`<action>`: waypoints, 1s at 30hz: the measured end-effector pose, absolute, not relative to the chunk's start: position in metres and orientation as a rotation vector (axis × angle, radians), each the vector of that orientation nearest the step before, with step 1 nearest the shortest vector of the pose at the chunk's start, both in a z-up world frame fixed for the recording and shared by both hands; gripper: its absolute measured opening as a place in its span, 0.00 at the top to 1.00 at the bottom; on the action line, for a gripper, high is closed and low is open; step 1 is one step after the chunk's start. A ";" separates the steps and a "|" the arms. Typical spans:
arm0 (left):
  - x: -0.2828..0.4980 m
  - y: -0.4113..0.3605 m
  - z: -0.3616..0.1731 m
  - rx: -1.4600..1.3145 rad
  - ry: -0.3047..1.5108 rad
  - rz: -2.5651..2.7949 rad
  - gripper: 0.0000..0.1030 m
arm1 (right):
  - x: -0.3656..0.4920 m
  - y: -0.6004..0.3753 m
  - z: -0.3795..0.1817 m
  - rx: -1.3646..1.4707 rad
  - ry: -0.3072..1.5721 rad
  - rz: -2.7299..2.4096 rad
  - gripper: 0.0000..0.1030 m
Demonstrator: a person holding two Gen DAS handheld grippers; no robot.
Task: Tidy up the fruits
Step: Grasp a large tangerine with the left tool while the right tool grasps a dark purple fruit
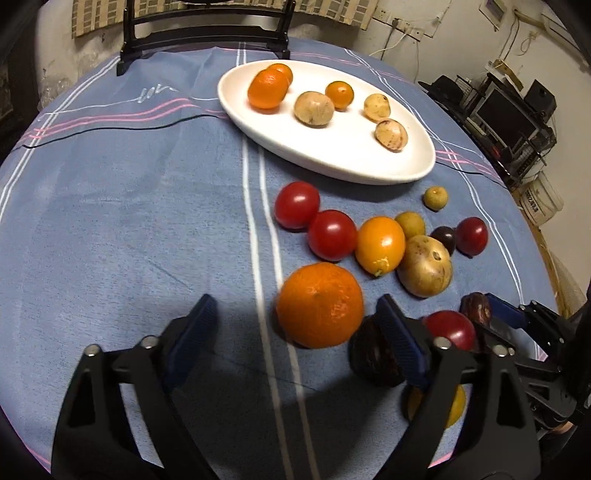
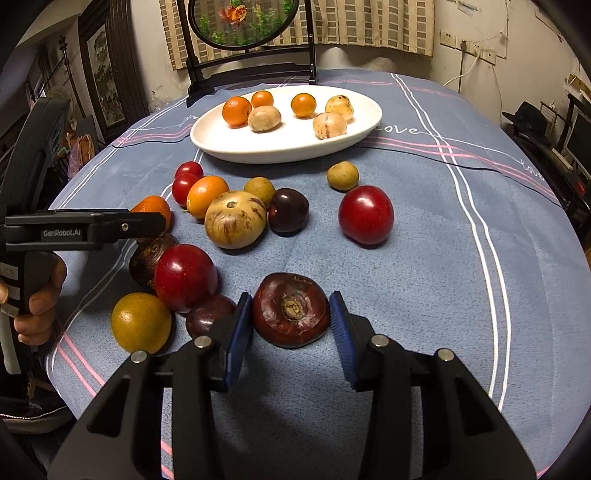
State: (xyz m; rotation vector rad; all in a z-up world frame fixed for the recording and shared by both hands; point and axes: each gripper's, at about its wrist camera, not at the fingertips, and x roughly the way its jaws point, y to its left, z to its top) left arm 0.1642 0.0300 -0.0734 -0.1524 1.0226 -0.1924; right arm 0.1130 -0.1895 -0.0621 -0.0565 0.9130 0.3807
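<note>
A round mirror on a dark stand [image 2: 243, 22] sits behind the blue striped tablecloth [image 2: 424, 258], before checked curtains [image 2: 369, 26].

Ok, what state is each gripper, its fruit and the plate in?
left gripper: open, pads clear of the large orange.
right gripper: shut on the dark red fruit.
large orange: on the cloth, not gripped.
dark red fruit: gripped, on the cloth.
white plate: upright, holding six fruits.

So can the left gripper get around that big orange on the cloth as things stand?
Probably yes. The left gripper stands open and the big orange lies between its fingers, untouched. A dark fruit crowds the right finger.
</note>
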 end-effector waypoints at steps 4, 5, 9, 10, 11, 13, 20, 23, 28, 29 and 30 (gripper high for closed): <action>0.163 0.031 -0.072 -0.147 1.014 -0.195 0.28 | 0.113 -0.189 -0.062 -0.054 0.914 0.382 0.58; 0.163 0.029 -0.072 -0.143 1.014 -0.206 0.33 | 0.113 -0.189 -0.062 -0.054 0.914 0.381 0.58; 0.160 0.019 -0.073 -0.084 0.999 -0.201 0.37 | 0.113 -0.189 -0.062 -0.056 0.912 0.380 0.58; 0.159 0.017 -0.074 -0.071 0.991 -0.193 0.37 | 0.113 -0.189 -0.062 -0.057 0.912 0.380 0.58; 0.158 0.014 -0.074 -0.056 0.981 -0.182 0.37 | 0.113 -0.189 -0.063 -0.057 0.912 0.380 0.58; 0.157 0.012 -0.075 -0.035 0.968 -0.169 0.38 | 0.113 -0.189 -0.063 -0.061 0.911 0.378 0.58; 0.152 0.005 -0.073 0.006 0.954 -0.180 0.58 | 0.112 -0.188 -0.062 -0.064 0.907 0.368 0.58; 0.153 0.013 -0.072 -0.038 0.969 -0.195 0.58 | 0.111 -0.190 -0.061 -0.058 0.904 0.370 0.58; 0.149 0.022 -0.063 -0.053 0.953 -0.185 0.58 | 0.112 -0.195 -0.058 -0.041 0.900 0.367 0.58; 0.148 0.024 -0.060 -0.055 0.943 -0.186 0.58 | 0.112 -0.196 -0.057 -0.045 0.898 0.361 0.58; 0.148 0.026 -0.057 -0.058 0.937 -0.187 0.58 | 0.112 -0.197 -0.056 -0.045 0.896 0.358 0.58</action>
